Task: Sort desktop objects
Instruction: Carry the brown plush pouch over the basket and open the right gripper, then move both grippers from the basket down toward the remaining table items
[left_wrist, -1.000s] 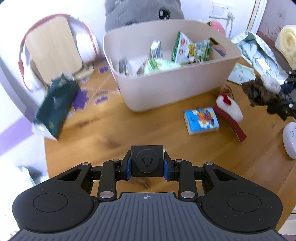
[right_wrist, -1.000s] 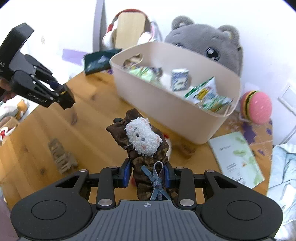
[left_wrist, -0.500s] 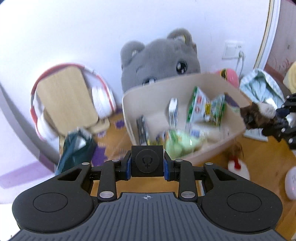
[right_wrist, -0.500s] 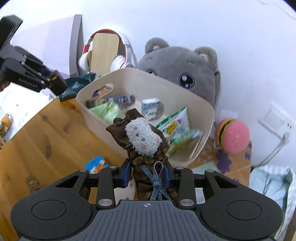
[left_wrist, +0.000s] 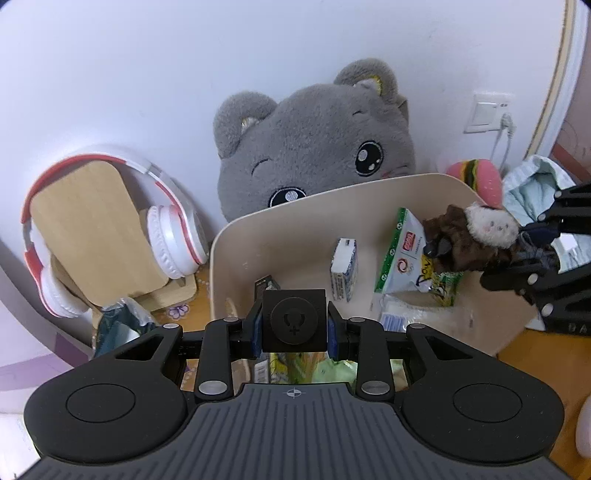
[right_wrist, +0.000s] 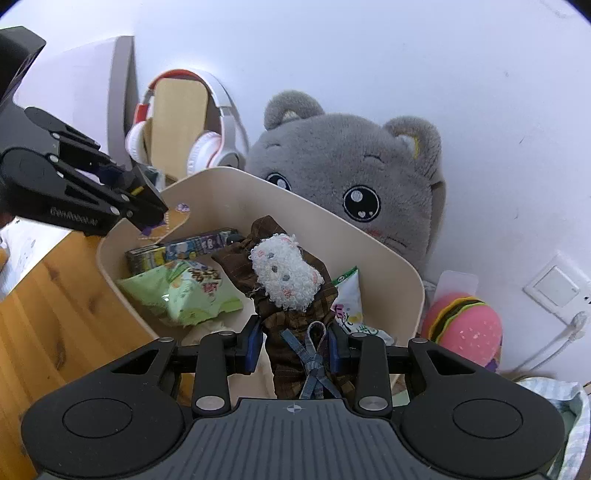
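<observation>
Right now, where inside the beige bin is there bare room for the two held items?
The beige plastic bin has bare floor along its back wall, between the small white carton and the left wall. Its near side is crowded with the light green snack bag, while the green-and-white packet fills the right.

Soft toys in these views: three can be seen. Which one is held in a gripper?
The small doll with a white fluffy face and brown checked clothes, clamped in the right gripper above the beige bin. The grey plush and burger toy sit untouched behind it.

The plush cat's (left_wrist: 314, 147) lower body is hidden behind the bin (left_wrist: 332, 206); the snack packets (left_wrist: 295, 365) are masked by the left tongs (left_wrist: 294, 325).
</observation>
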